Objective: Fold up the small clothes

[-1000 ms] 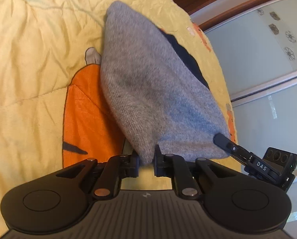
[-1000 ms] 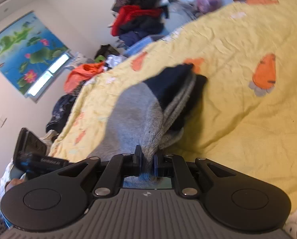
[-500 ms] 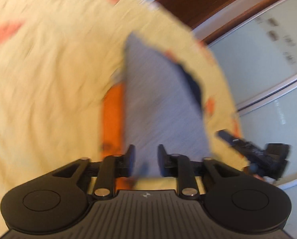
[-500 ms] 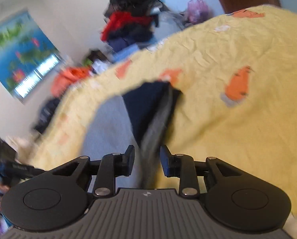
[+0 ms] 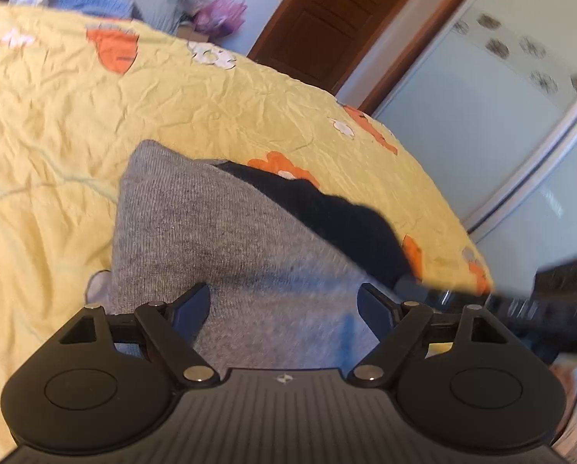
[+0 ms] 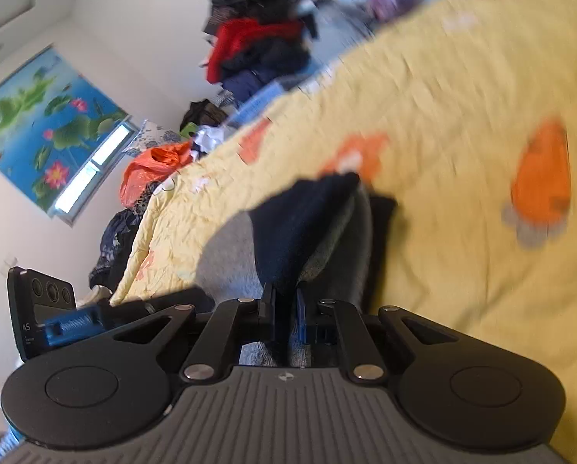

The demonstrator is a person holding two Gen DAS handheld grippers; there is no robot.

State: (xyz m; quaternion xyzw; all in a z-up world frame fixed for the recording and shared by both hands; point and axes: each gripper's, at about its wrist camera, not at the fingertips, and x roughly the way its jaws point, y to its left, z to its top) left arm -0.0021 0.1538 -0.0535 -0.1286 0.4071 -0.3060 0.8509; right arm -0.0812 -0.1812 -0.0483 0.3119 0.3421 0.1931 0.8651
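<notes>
Behind the yellow bedspread [image 6: 462, 89], piled clothes [image 6: 261, 27] crowd the wall.

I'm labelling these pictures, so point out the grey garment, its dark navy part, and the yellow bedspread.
grey garment [image 5: 211, 232]: left wrist view, middle of the knit.
dark navy part [image 5: 342, 220]: left wrist view, its centre.
yellow bedspread [image 5: 95, 116]: left wrist view, bare crinkled area.
</notes>
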